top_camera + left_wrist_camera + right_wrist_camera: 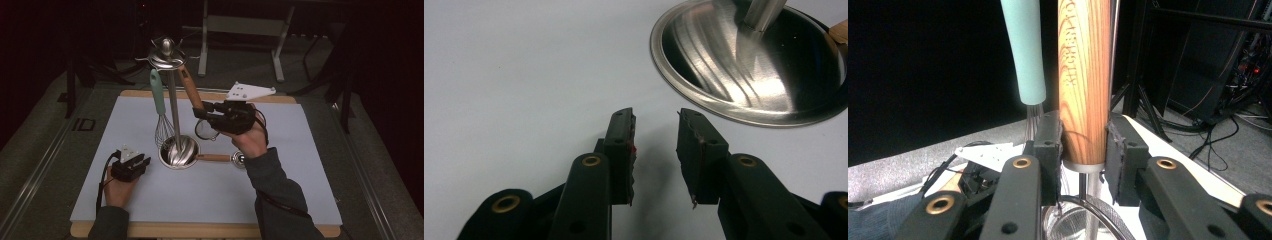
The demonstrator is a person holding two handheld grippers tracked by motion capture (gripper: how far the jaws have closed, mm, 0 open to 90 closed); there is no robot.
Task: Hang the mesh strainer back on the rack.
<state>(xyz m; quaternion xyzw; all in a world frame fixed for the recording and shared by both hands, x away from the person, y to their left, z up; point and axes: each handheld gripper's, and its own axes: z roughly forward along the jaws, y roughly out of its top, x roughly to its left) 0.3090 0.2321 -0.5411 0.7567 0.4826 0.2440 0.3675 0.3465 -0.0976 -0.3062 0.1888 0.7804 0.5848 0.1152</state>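
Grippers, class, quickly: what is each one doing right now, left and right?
Left gripper: open, holding nothing, resting on the table beside the steel stand base.
Right gripper: closed on the wooden handle of the strainer hanging from the stand.

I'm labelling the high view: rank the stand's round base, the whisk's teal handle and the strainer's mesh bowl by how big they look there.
1. Base, the widest.
2. Teal handle: long but thin.
3. Mesh bowl, partly behind the right gripper, so 2 and 3 are uncertain.
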